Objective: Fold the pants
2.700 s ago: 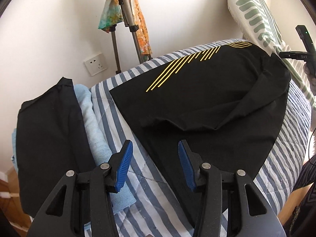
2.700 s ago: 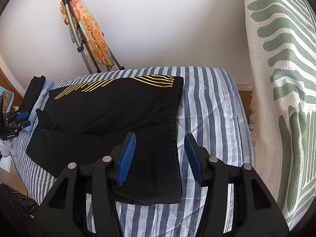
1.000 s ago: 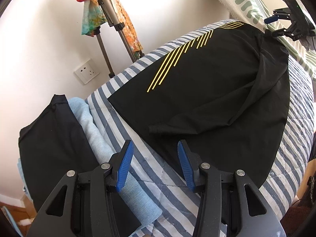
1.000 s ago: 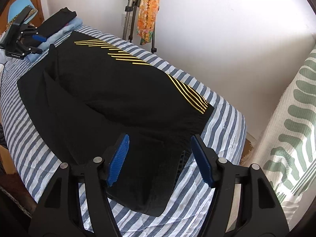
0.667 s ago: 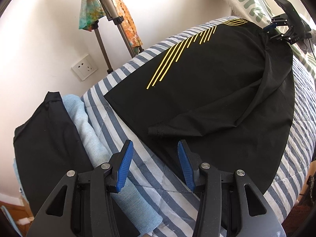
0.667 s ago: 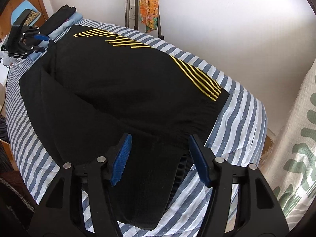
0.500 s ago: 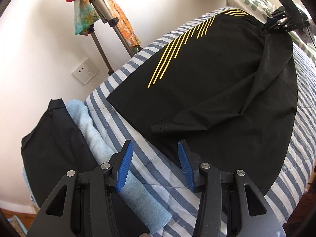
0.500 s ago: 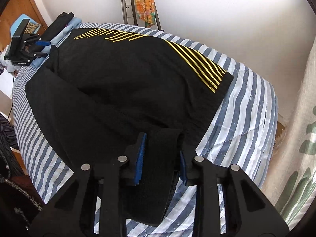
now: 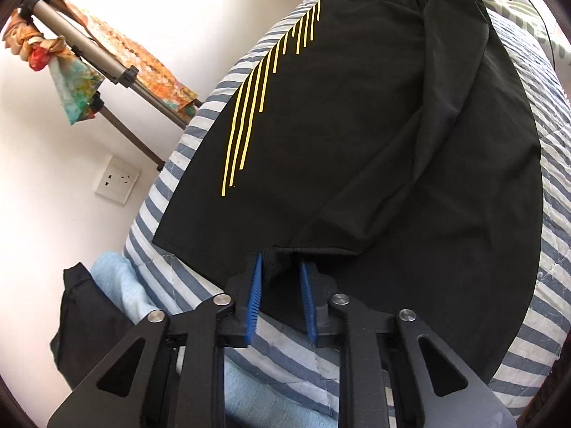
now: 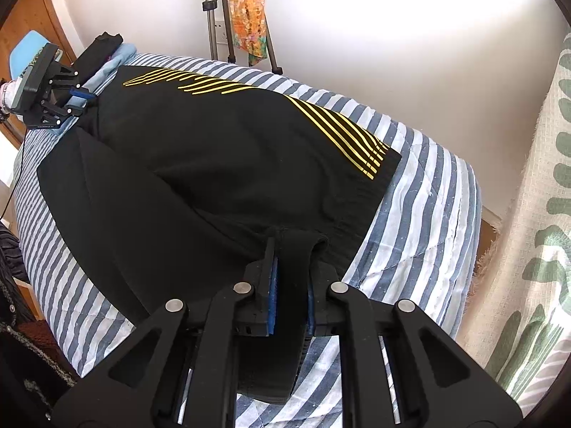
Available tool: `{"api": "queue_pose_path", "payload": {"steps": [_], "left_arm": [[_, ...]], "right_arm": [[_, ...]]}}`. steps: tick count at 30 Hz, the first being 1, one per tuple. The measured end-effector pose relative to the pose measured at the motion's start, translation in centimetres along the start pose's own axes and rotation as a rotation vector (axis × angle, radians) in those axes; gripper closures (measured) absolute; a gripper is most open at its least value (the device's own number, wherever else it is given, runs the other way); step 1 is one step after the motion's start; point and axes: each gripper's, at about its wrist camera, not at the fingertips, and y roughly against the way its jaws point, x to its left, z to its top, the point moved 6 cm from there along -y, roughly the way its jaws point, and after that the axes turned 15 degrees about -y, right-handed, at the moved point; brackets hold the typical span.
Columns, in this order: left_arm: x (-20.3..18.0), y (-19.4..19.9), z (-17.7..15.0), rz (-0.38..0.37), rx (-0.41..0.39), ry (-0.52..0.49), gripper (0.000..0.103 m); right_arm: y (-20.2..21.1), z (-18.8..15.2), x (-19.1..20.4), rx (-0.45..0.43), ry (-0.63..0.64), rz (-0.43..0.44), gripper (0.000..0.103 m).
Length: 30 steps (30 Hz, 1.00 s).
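Pants (image 9: 374, 135) are pinched at opposite ends by left gripper (image 9: 280, 267) and right gripper (image 10: 291, 267); lift both evenly, keeping fabric taut.

There is 1 pair of black pants (image 9: 374, 135) with yellow stripes, spread on 1 blue-and-white striped quilt (image 9: 549, 164). There are 2 grippers: the left gripper (image 9: 280, 278) and the right gripper (image 10: 291, 278), each with 2 blue finger pads (image 9: 254, 296). Beside the pants lie 1 folded black garment (image 9: 85, 324) and 1 folded light-blue garment (image 9: 117, 285). There is 1 tripod (image 9: 89, 53), 1 wall socket (image 9: 116, 178) and 1 green-leaf patterned cloth (image 10: 535, 214).
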Motion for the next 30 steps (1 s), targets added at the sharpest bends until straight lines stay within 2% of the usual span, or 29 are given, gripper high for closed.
{"api": "queue_pose_path", "payload": {"steps": [2,5,6,9,13,14,15,17,22,23,24,27,30], "left_arm": [[0.1,0.0,0.1,0.013,-0.009,-0.007,0.095],[0.7,0.0,-0.1,-0.007,-0.029,0.035,0.095],[1.2,0.0,-0.3,-0.001,-0.030,0.065,0.091],[2.8,0.0,-0.9,-0.005,-0.047,0.148,0.093],[3.5,-0.2,-1.3,-0.021,-0.052,0.202,0.093],[3.8,-0.4,-1.5,-0.028,-0.045,0.222,0.092],[4.0,-0.5,-1.6,-0.029,-0.042,0.235,0.080],[4.4,-0.4,-1.9,-0.036,-0.054,0.249,0.067],[4.2,-1.1,-2.2,-0.044,-0.047,0.291,0.066],[4.1,-1.3,-2.0,-0.054,-0.055,0.303,0.074],[4.0,-1.2,-1.7,-0.046,-0.065,0.310,0.091],[3.5,0.0,-1.4,0.002,-0.119,0.330,0.098],[3.0,1.4,-1.6,0.044,-0.165,0.375,0.099]], "right_arm": [[0.4,0.2,-0.2,-0.017,-0.004,-0.013,0.091],[1.1,0.6,-0.6,-0.043,-0.027,-0.015,0.091],[1.3,0.8,-0.8,-0.055,-0.031,-0.024,0.091],[1.2,1.4,-1.6,-0.082,-0.040,-0.085,0.092],[0.5,2.4,-1.9,-0.116,-0.059,-0.126,0.092],[0.2,2.5,-1.8,-0.113,-0.057,-0.124,0.092],[0.0,2.6,-1.7,-0.110,-0.049,-0.125,0.092],[-0.2,2.5,-1.6,-0.107,-0.043,-0.131,0.092],[-0.2,2.4,-1.8,-0.109,-0.058,-0.128,0.092],[-0.1,2.4,-1.8,-0.111,-0.061,-0.130,0.092],[0.0,2.4,-1.7,-0.114,-0.061,-0.132,0.092],[0.5,2.2,-1.6,-0.124,-0.062,-0.139,0.092],[1.2,2.2,-1.3,-0.136,-0.073,-0.142,0.092]]}}
